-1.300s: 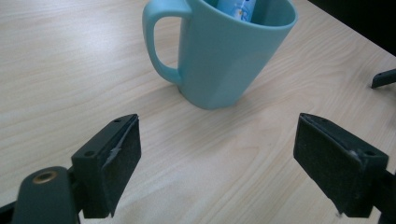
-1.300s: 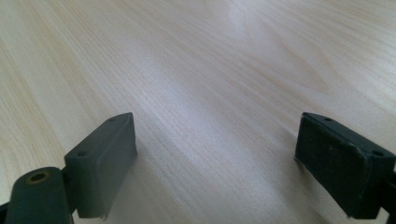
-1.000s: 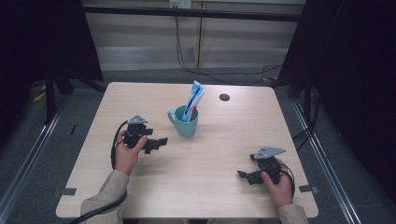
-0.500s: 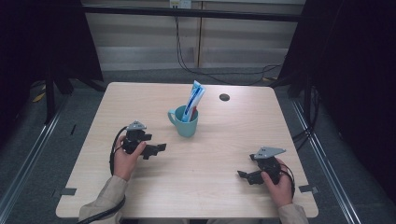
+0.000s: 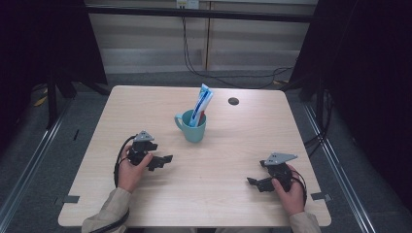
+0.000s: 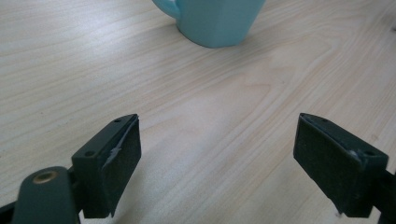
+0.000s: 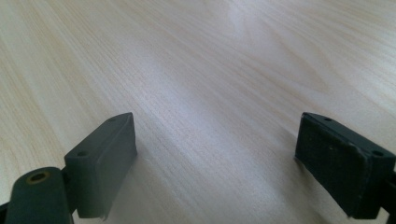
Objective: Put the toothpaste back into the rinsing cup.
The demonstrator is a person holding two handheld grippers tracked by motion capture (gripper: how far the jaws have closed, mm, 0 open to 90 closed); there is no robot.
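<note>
Two hands rest with empty tongs on a table, a mug between and beyond them.

The pale wooden table [image 5: 233, 145] carries a teal mug [image 5: 192, 127] near its middle, upright, with a blue-and-white toothpaste tube [image 5: 201, 104] standing tilted inside it. The left tongs [image 5: 163, 160] sit near the mug, jaws spread wide and holding nothing, aimed towards it. The right tongs [image 5: 256, 183] lie well apart from it near the front edge, equally wide and empty.
</note>
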